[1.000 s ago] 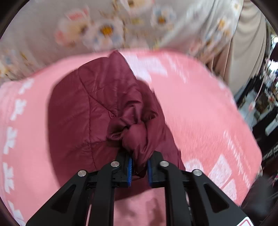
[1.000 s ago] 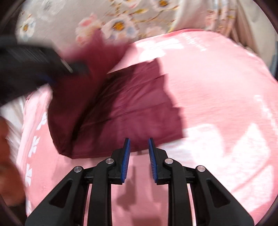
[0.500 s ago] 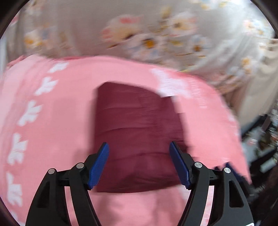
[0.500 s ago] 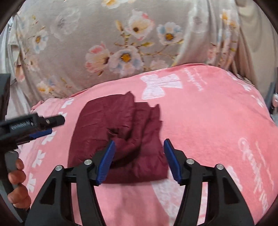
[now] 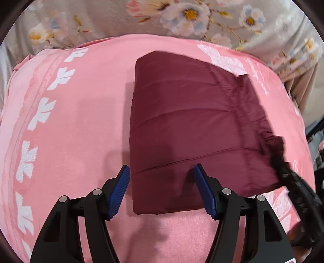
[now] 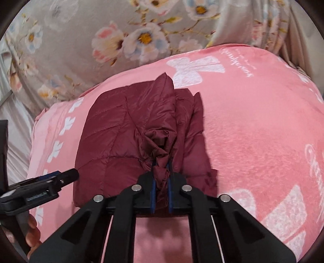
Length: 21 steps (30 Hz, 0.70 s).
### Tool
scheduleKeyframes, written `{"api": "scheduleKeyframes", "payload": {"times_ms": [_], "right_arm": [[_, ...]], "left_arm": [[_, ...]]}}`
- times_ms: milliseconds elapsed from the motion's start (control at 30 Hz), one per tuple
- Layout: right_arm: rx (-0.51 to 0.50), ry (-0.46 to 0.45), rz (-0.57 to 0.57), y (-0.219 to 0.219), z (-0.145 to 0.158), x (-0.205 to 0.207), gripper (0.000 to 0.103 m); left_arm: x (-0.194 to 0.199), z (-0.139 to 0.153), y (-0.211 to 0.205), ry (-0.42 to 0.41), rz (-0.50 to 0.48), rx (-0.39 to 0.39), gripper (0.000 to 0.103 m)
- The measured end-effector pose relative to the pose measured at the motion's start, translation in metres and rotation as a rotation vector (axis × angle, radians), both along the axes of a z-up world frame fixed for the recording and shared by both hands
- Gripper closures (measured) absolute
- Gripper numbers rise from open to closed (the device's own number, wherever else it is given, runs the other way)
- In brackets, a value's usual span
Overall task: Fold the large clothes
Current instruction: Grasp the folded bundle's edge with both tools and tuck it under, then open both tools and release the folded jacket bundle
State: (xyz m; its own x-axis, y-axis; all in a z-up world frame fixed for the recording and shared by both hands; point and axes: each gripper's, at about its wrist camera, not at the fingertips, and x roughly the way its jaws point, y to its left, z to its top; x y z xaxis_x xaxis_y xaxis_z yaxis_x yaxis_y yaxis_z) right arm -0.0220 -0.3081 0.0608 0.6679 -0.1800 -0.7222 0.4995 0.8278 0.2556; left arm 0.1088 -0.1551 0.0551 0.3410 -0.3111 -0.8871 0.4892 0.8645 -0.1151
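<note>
A dark red quilted jacket [image 5: 186, 125] lies folded on a pink blanket [image 5: 70, 131]; it also shows in the right wrist view [image 6: 125, 137]. My left gripper [image 5: 162, 188] is open and empty, its jaws wide apart over the jacket's near left corner. My right gripper [image 6: 161, 182] is shut on a bunched fold of the jacket's near edge. The right gripper also shows in the left wrist view [image 5: 281, 161], at the jacket's right corner. The left gripper shows at the left of the right wrist view [image 6: 68, 175].
The pink blanket [image 6: 253, 131] has white bow and flower prints and covers the whole surface. A grey floral sheet [image 5: 182, 18] lies behind it, also in the right wrist view [image 6: 121, 36]. Dark clutter [image 5: 316, 145] sits past the blanket's right edge.
My left gripper let go of the bunched jacket and opened wide. My right gripper opened, moved onto the jacket's near edge and shut on a fold.
</note>
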Motion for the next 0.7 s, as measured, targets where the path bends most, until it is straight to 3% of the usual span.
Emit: {"api": "scheduleKeyframes", "payload": {"times_ms": [267, 700], "right_arm": [[0.025, 0.09, -0.04, -0.013, -0.041, -0.011, 0.096], [0.042, 0.144, -0.038, -0.018, -0.078, -0.01, 0.095]], "left_arm": [[-0.01, -0.025, -0.019, 0.035, -0.045, 0.051, 0.043], [-0.021, -0.045, -0.039, -0.035, -0.079, 0.156, 0.042]]}}
